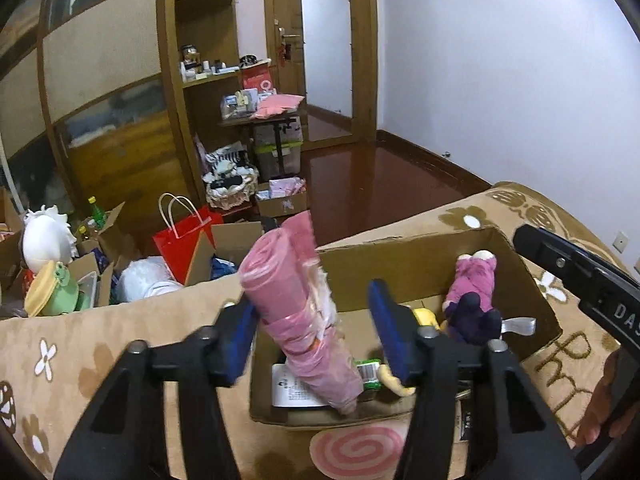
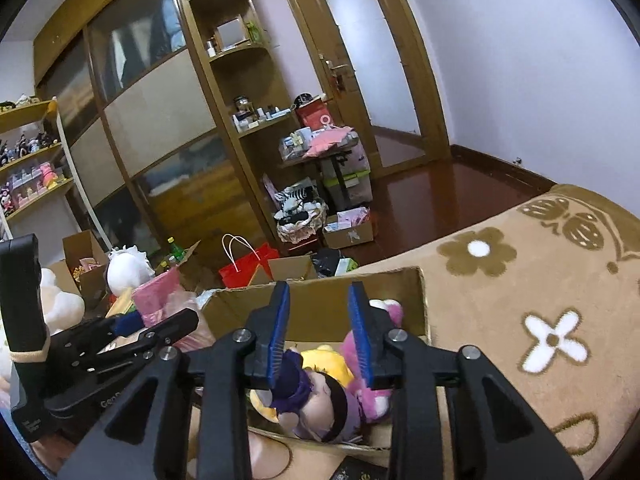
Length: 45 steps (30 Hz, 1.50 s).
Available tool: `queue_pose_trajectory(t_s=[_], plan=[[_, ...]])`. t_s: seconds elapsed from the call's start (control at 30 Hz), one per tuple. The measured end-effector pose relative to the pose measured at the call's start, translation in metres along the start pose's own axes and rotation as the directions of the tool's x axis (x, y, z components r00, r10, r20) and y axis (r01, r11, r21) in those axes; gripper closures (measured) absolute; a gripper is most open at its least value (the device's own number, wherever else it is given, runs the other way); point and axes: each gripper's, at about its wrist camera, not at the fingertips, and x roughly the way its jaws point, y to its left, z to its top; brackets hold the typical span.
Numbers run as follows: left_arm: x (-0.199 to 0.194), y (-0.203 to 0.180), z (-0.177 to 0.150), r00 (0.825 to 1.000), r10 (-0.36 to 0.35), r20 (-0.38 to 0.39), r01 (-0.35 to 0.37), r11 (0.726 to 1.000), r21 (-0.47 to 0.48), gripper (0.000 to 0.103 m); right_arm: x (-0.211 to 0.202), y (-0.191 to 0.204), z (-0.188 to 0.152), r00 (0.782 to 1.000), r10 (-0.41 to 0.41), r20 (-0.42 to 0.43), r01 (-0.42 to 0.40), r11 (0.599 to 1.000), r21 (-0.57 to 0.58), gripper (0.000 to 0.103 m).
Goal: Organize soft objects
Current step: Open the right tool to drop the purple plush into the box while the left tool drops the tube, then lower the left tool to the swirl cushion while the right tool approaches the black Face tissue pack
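Observation:
An open cardboard box (image 1: 420, 256) lies on a beige flowered blanket. My left gripper (image 1: 312, 300) hangs over the box's left part, open. A pink rolled bundle (image 1: 296, 300) wrapped in plastic stands between its blue pads. The bundle leans on the left pad, clear of the right one, with its lower end down in the box. My right gripper (image 2: 319, 290) is open over the box's right part, and the box wall shows between its pads. Just below lies a doll in purple (image 2: 320, 404), touching the left pad's lower end. A pink plush (image 2: 384, 312) and a yellow plush (image 2: 328, 360) lie beside it.
The blanket (image 2: 540, 300) spreads around the box. Beyond its far edge the floor is crowded with a red paper bag (image 1: 180, 240), open cartons, a white plush (image 1: 44, 240) and a green frog plush (image 1: 60, 292). A wardrobe, shelves and a door stand behind.

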Motion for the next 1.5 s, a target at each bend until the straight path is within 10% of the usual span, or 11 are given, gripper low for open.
queue_pose_trajectory(t_s=[0.57, 1.5], plan=[[-0.039, 0.011, 0.002, 0.997, 0.062, -0.048, -0.062, 0.998, 0.012, 0.003, -0.043, 0.002, 0.002, 1.000, -0.021, -0.009, 0.021, 0.999, 0.045, 0.000], [-0.052, 0.010, -0.058, 0.980, 0.053, -0.190, -0.053, 0.999, 0.006, 0.003, -0.053, -0.007, -0.043, 0.975, -0.123, -0.184, 0.134, 0.990, 0.050, 0.000]])
